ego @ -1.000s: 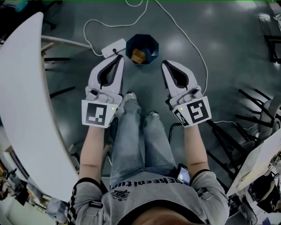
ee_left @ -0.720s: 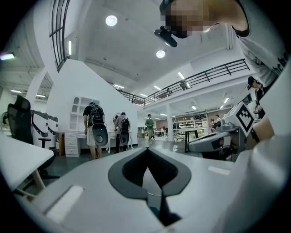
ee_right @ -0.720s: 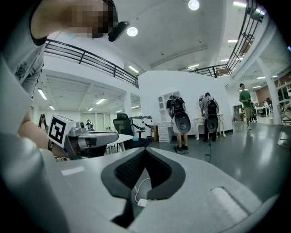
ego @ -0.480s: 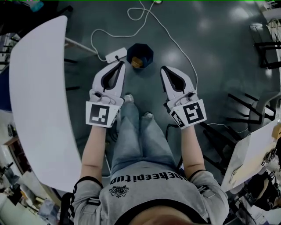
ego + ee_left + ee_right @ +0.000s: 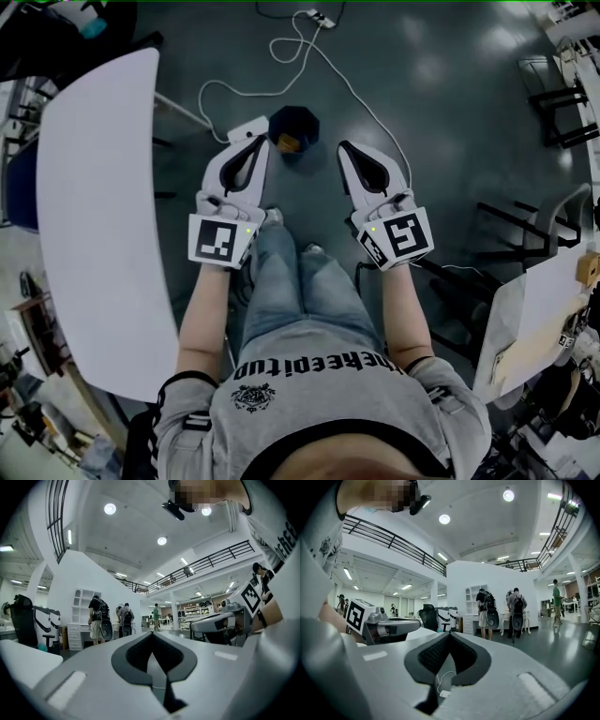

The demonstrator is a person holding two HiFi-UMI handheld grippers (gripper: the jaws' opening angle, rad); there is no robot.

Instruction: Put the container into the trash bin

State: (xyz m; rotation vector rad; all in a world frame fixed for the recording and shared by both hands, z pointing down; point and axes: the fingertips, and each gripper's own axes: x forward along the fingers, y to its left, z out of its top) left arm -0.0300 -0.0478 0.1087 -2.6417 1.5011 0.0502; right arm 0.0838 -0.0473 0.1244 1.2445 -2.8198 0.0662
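Both arms reach forward, side by side. The left tongs (image 5: 260,141) and right tongs (image 5: 343,146) are closed and empty. The container (image 5: 288,142) lies in the bin (image 5: 302,120) on the grey floor (image 5: 450,112), near a white counter (image 5: 94,216). The bin shows smaller than a second ago.

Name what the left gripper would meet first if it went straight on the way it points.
Probably nothing near: the left gripper points level over open floor toward distant people; depth unclear.
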